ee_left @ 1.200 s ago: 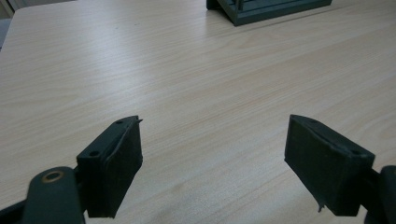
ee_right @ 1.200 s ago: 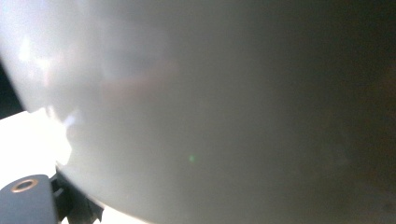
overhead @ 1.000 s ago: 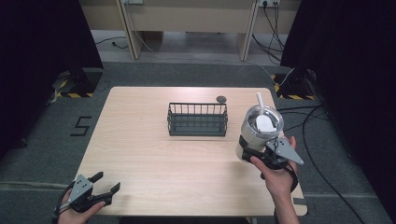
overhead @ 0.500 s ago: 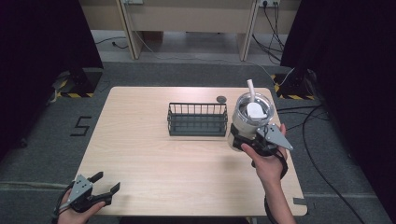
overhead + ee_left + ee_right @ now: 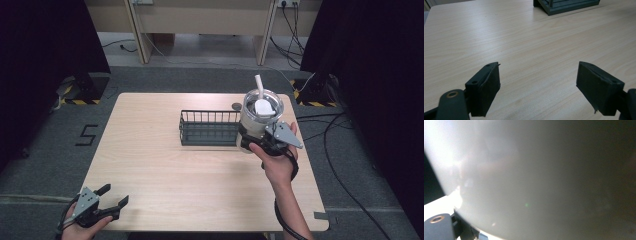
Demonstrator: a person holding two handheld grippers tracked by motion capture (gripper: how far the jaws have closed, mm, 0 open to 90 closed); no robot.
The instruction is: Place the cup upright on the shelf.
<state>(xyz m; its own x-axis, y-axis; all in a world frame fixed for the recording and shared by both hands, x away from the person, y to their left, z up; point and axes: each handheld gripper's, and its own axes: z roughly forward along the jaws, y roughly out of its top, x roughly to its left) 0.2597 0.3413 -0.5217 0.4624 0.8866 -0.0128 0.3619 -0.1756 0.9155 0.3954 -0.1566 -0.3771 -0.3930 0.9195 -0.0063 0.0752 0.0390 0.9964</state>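
At the near left corner of the pale wood-grain table point(image 5: 165, 175), the person's left hand point(image 5: 80, 227) holds the left tongs point(image 5: 116, 196), their two black jaws spread wide apart with nothing between them. In the left gripper view those tongs point(image 5: 537, 82) hang over bare tabletop point(image 5: 529, 45), and a corner of the dark basket point(image 5: 564, 5) shows at the far edge.

Further in, on the right side, the person's right hand point(image 5: 277, 162) holds the right tongs point(image 5: 252, 137) clamped on the lower body of a large silvery metal tumbler with a clear lid and a white straw point(image 5: 260, 112). The tumbler stands upright in the grip, above the table's right part, its left side just beside the right end of the dark wire basket point(image 5: 207, 127); I cannot tell whether they touch. In the right gripper view the tumbler's grey wall point(image 5: 536, 177) presses up close to the lens.

Beyond the basket, near the far edge, lies a small dark round disc point(image 5: 236, 106). Past the table there is grey carpet point(image 5: 200, 80) and black cables point(image 5: 345, 125) trailing on the right.
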